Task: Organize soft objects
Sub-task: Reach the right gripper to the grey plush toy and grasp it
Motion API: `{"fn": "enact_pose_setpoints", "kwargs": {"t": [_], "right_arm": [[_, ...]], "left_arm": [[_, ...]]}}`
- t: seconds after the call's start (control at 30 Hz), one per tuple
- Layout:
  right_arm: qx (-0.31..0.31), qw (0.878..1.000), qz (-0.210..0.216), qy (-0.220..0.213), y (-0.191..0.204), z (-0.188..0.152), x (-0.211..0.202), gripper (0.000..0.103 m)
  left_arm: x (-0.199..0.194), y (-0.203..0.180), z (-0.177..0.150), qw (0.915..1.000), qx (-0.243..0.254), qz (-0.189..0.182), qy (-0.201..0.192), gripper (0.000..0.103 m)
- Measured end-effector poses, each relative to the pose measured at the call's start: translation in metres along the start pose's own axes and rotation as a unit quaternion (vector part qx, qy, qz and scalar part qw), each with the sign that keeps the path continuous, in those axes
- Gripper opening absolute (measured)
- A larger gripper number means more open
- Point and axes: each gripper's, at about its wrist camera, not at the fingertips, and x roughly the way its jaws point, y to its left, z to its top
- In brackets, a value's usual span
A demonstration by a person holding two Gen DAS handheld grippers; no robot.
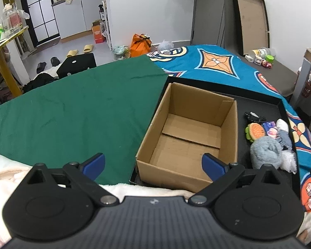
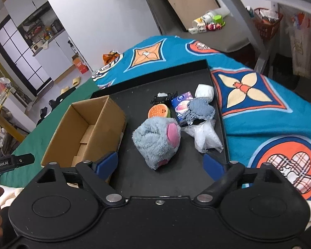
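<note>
An empty open cardboard box [image 1: 188, 132] stands at the left of a black tray [image 2: 134, 172]; it also shows in the right wrist view [image 2: 87, 128]. Beside it on the tray lie a grey plush toy [image 2: 157, 141], a burger-shaped toy [image 2: 158, 111], a blue packet [image 2: 181, 102], a grey knit piece [image 2: 201, 109], a white roll [image 2: 205, 91] and a clear bag [image 2: 205, 137]. The plush also shows in the left wrist view [image 1: 266, 151]. My left gripper [image 1: 153, 165] is open and empty above the box's near edge. My right gripper [image 2: 160, 164] is open and empty just short of the plush.
The tray lies on a bed with a green cloth [image 1: 72, 112] at left and a blue patterned blanket [image 2: 269, 103] at right. A cream blanket [image 1: 134, 188] lies at the near edge. A grey side table [image 2: 228, 35] with small items stands behind.
</note>
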Motion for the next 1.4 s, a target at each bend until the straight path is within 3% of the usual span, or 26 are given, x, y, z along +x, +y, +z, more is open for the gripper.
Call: {"fn": "enact_pose_setpoints", "kwargs": {"t": [0.13,0.43,0.73,1.0,1.3,1.33,1.4], "right_arm": [[0.002,1.000,0.005,0.011,0.002,0.004,0.015,0.085],[0.011,0.999,-0.001,0.033,0.007,0.011,0.049,0.084],[0.011,0.998,-0.003,0.055,0.013,0.012,0.081,0.085],[0.007,0.998,-0.013,0.065,0.015,0.012,0.103,0.086],[-0.028,0.996,-0.057,0.067,0.027,0.007,0.125,0.086],[-0.033,0.996,-0.059,0.065,0.028,0.007,0.127,0.085],[-0.040,0.995,-0.066,0.064,0.030,0.005,0.129,0.072]], "left_arm": [[0.014,0.005,0.002,1.0000,-0.003,0.003,0.003,0.099],[0.045,0.014,0.004,0.9998,-0.010,0.004,0.017,0.082],[0.072,0.022,0.003,0.9989,-0.025,-0.010,0.039,0.057],[0.087,0.027,0.000,0.9970,-0.044,-0.026,0.058,0.022],[0.086,0.030,0.000,0.9959,-0.052,-0.037,0.064,0.013],[0.085,0.030,-0.001,0.9958,-0.052,-0.039,0.065,0.013],[0.084,0.030,-0.002,0.9958,-0.053,-0.041,0.063,0.013]]}}
